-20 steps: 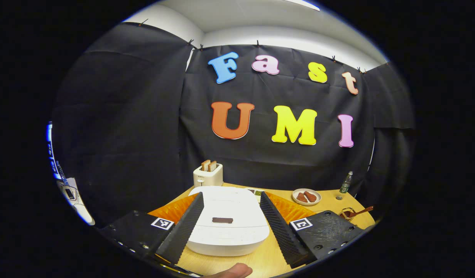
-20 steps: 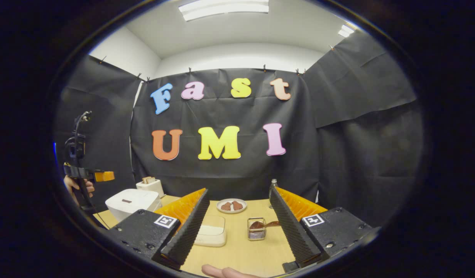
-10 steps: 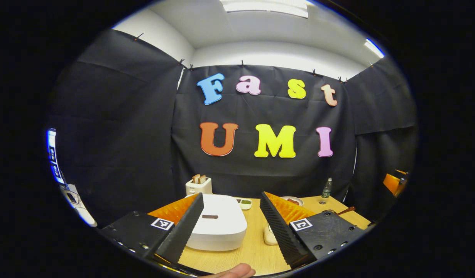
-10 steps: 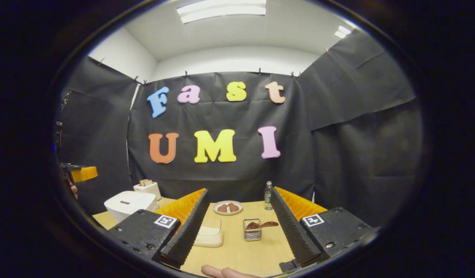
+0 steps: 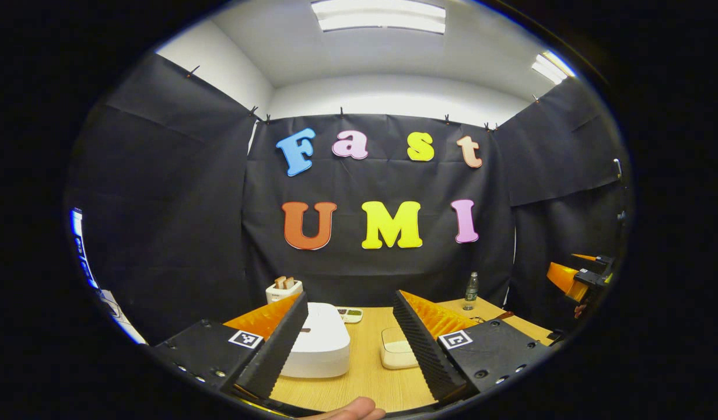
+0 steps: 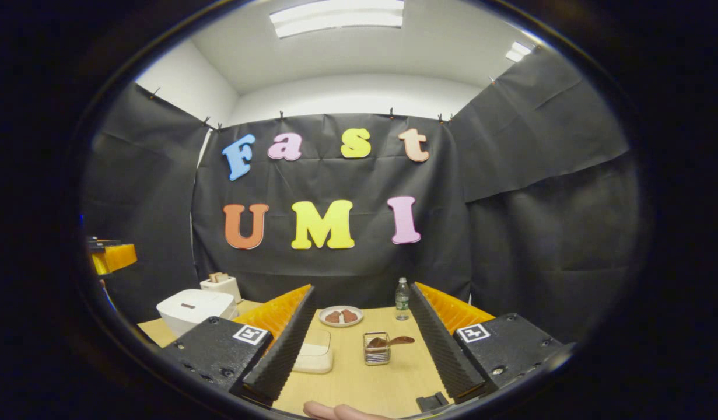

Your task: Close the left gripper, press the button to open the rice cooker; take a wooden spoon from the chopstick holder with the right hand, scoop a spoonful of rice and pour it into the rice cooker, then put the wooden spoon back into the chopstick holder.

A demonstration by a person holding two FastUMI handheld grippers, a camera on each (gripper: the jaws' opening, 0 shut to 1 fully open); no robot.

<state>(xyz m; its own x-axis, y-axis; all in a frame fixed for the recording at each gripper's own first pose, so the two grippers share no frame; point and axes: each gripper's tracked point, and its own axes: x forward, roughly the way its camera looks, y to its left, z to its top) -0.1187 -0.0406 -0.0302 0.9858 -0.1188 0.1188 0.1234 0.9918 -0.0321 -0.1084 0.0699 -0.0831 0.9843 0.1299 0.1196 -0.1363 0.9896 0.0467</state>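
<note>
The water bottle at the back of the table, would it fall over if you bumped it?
Probably yes. The water bottle stands upright, tall and narrow, so a sideways nudge could tip it. It looks like clear plastic, so likely light, and once down it might roll on the table.

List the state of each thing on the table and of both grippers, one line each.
White rice cooker: lid shut.
Dark wooden spoon: in the holder, handle leaning right.
Clear chopstick holder: upright on the table.
White toaster: bread standing in its slots.
Clear plastic bottle: upright, capped.
White plate: carrying brown food.
Left gripper: open.
Right gripper: open.
</note>
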